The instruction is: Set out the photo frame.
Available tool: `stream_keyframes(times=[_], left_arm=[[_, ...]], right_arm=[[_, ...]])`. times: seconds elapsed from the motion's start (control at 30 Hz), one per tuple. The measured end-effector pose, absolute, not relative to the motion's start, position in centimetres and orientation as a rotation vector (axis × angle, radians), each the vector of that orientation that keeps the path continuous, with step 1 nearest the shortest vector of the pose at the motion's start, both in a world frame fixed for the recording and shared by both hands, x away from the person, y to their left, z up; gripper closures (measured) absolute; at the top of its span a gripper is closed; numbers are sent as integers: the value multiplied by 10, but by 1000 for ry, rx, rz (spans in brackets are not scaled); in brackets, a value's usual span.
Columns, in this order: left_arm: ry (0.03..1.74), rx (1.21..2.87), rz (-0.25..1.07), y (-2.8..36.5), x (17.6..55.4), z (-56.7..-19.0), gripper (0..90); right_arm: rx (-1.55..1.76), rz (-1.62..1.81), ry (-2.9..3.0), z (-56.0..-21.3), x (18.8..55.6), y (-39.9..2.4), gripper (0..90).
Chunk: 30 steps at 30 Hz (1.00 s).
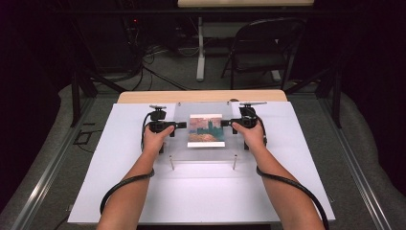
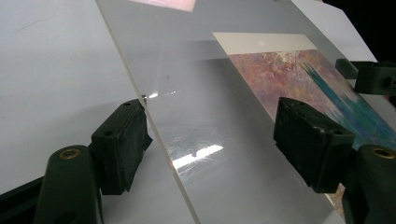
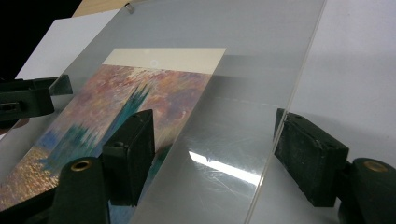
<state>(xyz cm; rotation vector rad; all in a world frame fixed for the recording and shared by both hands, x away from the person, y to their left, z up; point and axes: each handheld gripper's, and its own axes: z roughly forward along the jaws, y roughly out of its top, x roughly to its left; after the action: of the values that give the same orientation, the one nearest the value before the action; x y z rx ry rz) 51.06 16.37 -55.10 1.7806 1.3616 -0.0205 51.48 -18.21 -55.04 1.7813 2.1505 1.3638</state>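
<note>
A clear acrylic sheet (image 1: 206, 109) stands on short metal posts above a white board (image 1: 119, 167). Under it lies a painted picture (image 1: 206, 130) in pink, teal and orange with a cream top band. My left gripper (image 1: 182, 125) reaches in over the sheet's left edge, and my right gripper (image 1: 225, 123) over its right edge. In the left gripper view the sheet's edge (image 2: 161, 154) runs between the spread jaws of the left gripper (image 2: 215, 144), pads apart from it. The right gripper (image 3: 215, 154) straddles the sheet's edge (image 3: 275, 140) the same way, open.
Two posts (image 1: 171, 163) (image 1: 234, 162) carry the sheet's near side. A wooden table edge (image 1: 201, 96) shows behind the board. Farther back stand a folding chair (image 1: 263, 48) and a table leg (image 1: 200, 48). Cables trail from both grippers along the forearms.
</note>
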Motion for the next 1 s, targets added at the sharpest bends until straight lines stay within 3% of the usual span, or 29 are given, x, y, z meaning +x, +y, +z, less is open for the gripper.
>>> stream_keyframes(times=[0.63,0.83,1.0], left_arm=[[1318,1784,17,170,504,-532,317],[1273,1757,90,180,493,-505,423],[1237,1735,143,183,478,-489,461]], right_arm=[[1658,1366,2136,-531,507,-179,305],[1539,1364,2142,-506,497,-175,326],[1441,1367,2121,-488,484,-172,351]])
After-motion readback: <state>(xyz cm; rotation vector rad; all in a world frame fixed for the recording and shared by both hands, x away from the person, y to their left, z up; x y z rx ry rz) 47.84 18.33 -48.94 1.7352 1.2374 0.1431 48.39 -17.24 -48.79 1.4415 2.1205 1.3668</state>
